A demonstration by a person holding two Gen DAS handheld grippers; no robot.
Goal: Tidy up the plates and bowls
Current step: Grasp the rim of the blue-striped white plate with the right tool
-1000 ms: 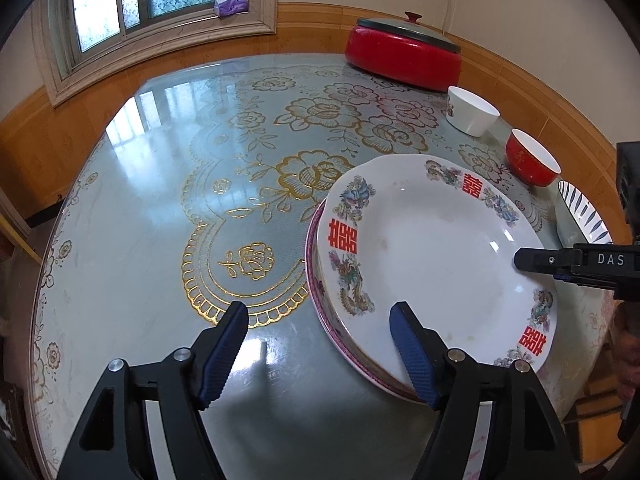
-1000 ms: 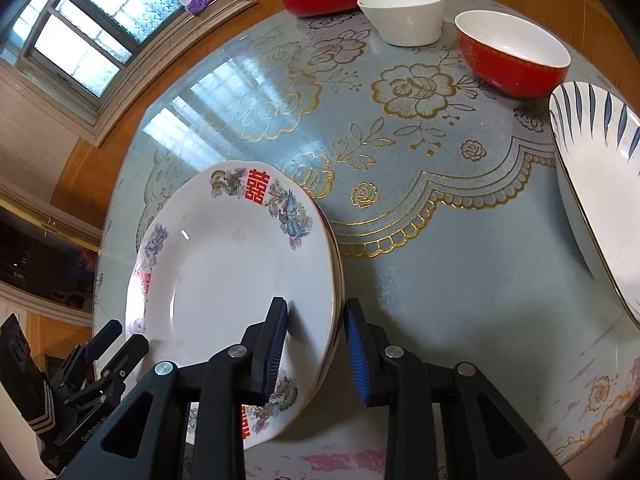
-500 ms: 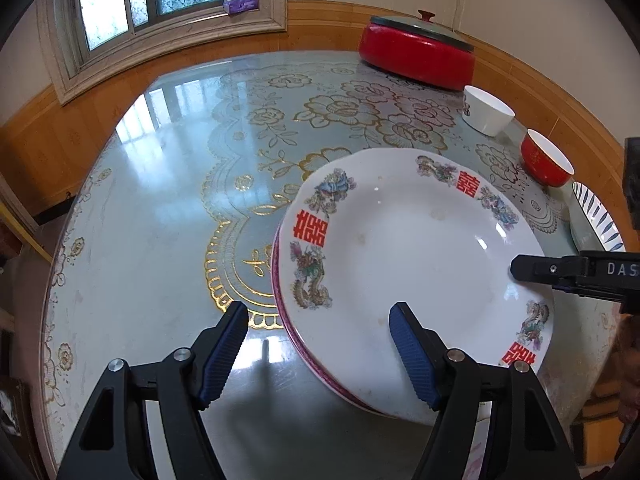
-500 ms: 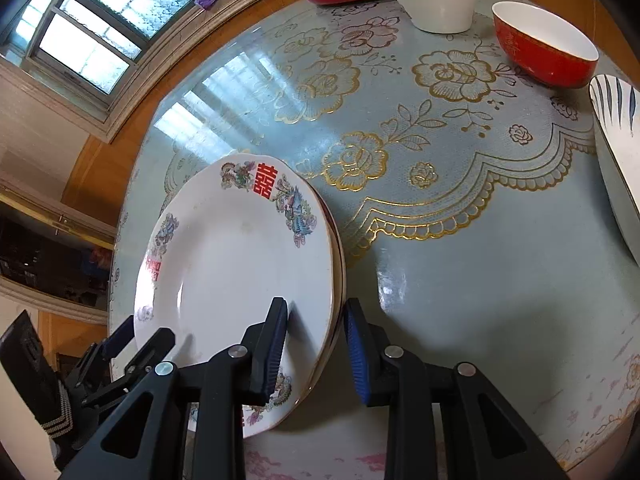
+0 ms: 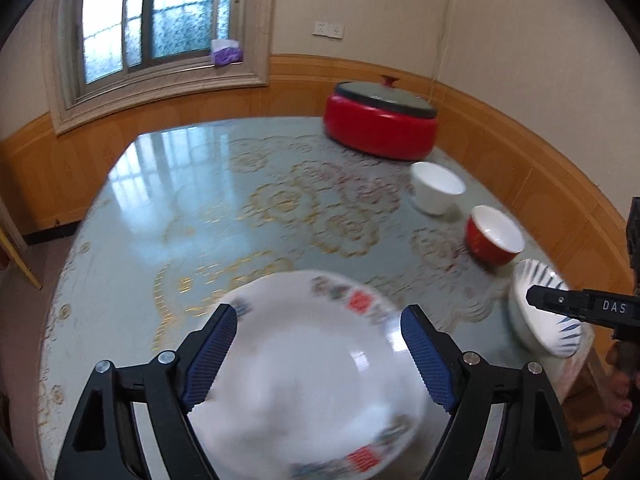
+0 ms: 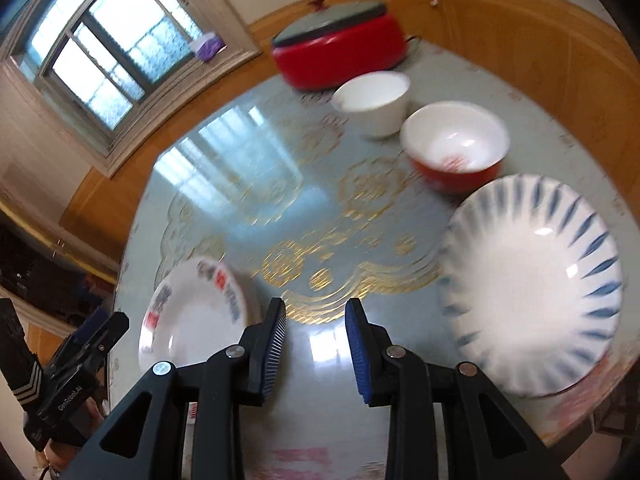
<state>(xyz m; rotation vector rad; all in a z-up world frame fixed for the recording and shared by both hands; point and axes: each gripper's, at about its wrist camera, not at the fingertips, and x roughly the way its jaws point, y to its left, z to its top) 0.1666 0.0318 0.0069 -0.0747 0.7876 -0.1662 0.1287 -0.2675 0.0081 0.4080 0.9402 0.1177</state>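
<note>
The stack of white plates with red characters [image 5: 316,364] lies on the table under my open, empty left gripper [image 5: 318,356]; it also shows in the right wrist view [image 6: 192,320], left of my right gripper [image 6: 316,348]. The right gripper is open and empty above bare table. A white plate with blue stripes [image 6: 532,288] sits to its right, also seen in the left wrist view [image 5: 544,312]. A red bowl [image 6: 456,144] [image 5: 494,234] and a white bowl [image 6: 374,100] [image 5: 438,188] stand farther back. Both views are motion-blurred.
A red lidded cooker [image 5: 380,124] [image 6: 340,48] stands at the table's far edge by the wood-panelled wall. The round table [image 5: 180,200] has a glossy flowered cover. A window [image 5: 152,12] is at the back left.
My right gripper has let go of the plate stack, opened wider and swung right toward the blue-striped plate. The left gripper has pulled back and tilted up over the stack.
</note>
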